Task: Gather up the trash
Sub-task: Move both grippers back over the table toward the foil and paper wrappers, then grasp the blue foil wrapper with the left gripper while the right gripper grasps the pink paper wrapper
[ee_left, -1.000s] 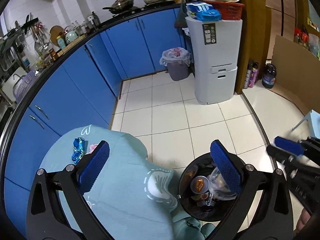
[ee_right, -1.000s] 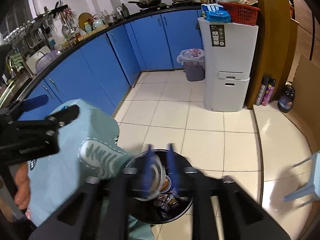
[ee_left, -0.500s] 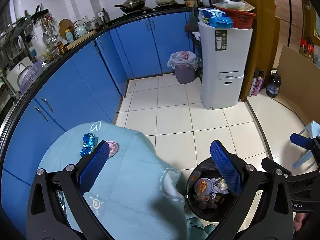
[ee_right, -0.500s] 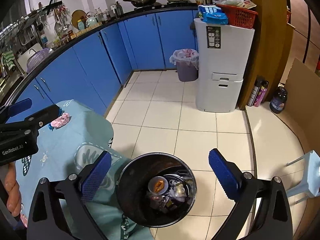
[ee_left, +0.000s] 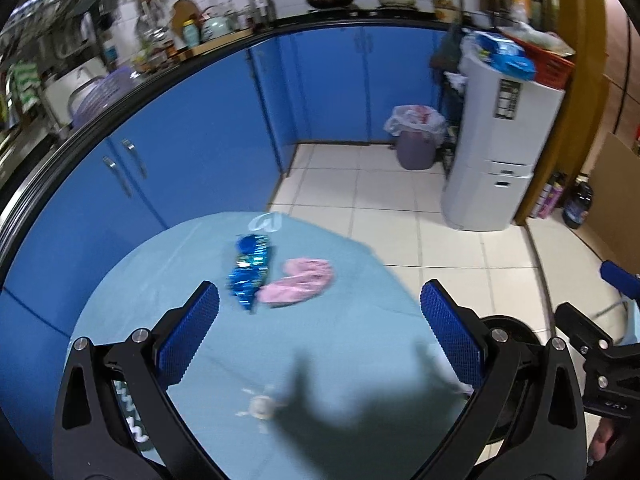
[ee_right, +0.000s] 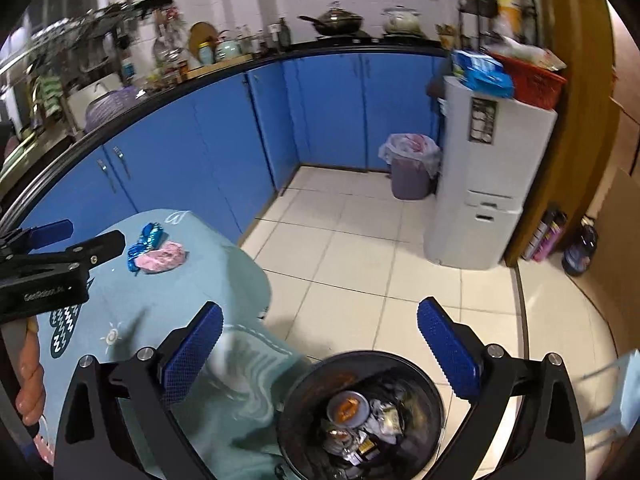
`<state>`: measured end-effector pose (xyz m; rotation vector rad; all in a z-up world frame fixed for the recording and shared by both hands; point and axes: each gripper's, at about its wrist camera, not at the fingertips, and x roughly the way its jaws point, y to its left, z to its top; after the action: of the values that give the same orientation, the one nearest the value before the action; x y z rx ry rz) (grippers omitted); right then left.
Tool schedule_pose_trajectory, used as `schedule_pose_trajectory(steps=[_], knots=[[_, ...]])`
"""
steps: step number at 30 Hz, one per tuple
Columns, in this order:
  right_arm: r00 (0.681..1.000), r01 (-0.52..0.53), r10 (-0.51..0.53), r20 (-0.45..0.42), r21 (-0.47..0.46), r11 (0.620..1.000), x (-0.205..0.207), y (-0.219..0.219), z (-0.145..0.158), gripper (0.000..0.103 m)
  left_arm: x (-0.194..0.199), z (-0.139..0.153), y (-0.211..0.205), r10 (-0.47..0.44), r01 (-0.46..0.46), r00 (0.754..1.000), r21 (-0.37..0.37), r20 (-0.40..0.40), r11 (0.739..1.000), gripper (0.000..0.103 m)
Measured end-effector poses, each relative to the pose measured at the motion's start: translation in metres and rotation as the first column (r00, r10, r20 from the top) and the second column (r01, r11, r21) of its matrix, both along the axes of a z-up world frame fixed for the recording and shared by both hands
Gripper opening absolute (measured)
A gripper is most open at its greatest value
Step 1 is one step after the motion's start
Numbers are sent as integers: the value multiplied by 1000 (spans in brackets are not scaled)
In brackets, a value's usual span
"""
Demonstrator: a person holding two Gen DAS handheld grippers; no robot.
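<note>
both grippers now off the bin [ee_right: 362,416] toward wrappers [ee_left: 276,280] mid-table [ee_left: 140,280]; jaws wide, empty

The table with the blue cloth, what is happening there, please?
A person is clearing trash with a handheld gripper in each hand. The left gripper is open and empty, pointed at two pieces lying on the tablecloth: a shiny blue wrapper and a crumpled pink wrapper beside it. The right gripper is also open and empty, above the black bin, which already holds trash. Neither wrapper is picked up yet.
</note>
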<state>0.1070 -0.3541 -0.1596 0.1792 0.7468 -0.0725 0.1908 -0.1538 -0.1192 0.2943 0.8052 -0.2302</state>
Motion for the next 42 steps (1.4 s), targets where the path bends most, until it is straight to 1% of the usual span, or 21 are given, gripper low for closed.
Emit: schedule_pose_trajectory(steps=[5,7,11,12,14,15,17,19,22,25,27,30,33,38,39,40,41,42], knots=[[997,-80,79,-27,-54,995,29,40,-5,95,30,-5,35,35,-35,999,10,-4,999,99],[993,-113,112,-27,-62,992,40,57,-7,95,49,-10,47,38,-37,999,7,-31,999,99],[985,-170,168,-24,-82,982,64,89,-12,95,84,-22,63,39,-43,992,-36,-116,998,99],[983,-181,180,-26,-83,980,70,96,-14,95,95,-28,67,29,-38,988,-56,-154,998,99],[980,-200,197,-36,-89,976,80,105,-18,95,106,-35,69,22,-35,981,-64,-195,997,99],[976,-215,212,-42,-92,972,88,111,-20,95,113,-41,70,13,-27,975,-63,-222,998,97],[971,-237,233,-44,-97,967,98,119,-23,95,122,-48,68,-6,-8,966,-53,-257,999,87],[963,-268,265,-45,-103,958,109,129,-26,95,131,-55,68,-4,2,962,-8,-272,1000,80],[945,-327,323,-48,-119,938,123,142,-31,95,140,-62,69,-13,17,954,10,-299,1000,74],[927,-376,373,-52,-132,917,134,151,-35,95,145,-66,71,-21,33,953,33,-303,999,72],[914,-407,403,-55,-136,903,140,157,-38,95,147,-70,71,-32,48,950,42,-312,998,68],[906,-423,415,-79,-159,892,149,161,-44,95,149,-72,71,-61,73,944,24,-325,997,67],[904,-428,416,-103,-153,891,154,162,-50,95,148,-72,67,-85,99,943,25,-323,995,67],[900,-434,421,-113,-142,890,160,159,-55,94,148,-71,60,-125,131,938,-4,-323,991,67],[898,-438,425,-115,-143,888,161,160,-55,90,148,-72,60,-128,136,938,3,-323,991,67],[895,-443,428,-122,-141,885,162,161,-56,82,148,-73,59,-123,135,939,15,-321,991,67],[891,-451,434,-135,-134,882,163,162,-58,77,149,-76,58,-116,132,940,26,-322,991,67],[887,-457,439,-145,-128,880,165,162,-60,67,150,-78,59,-111,129,937,31,-330,991,67]])
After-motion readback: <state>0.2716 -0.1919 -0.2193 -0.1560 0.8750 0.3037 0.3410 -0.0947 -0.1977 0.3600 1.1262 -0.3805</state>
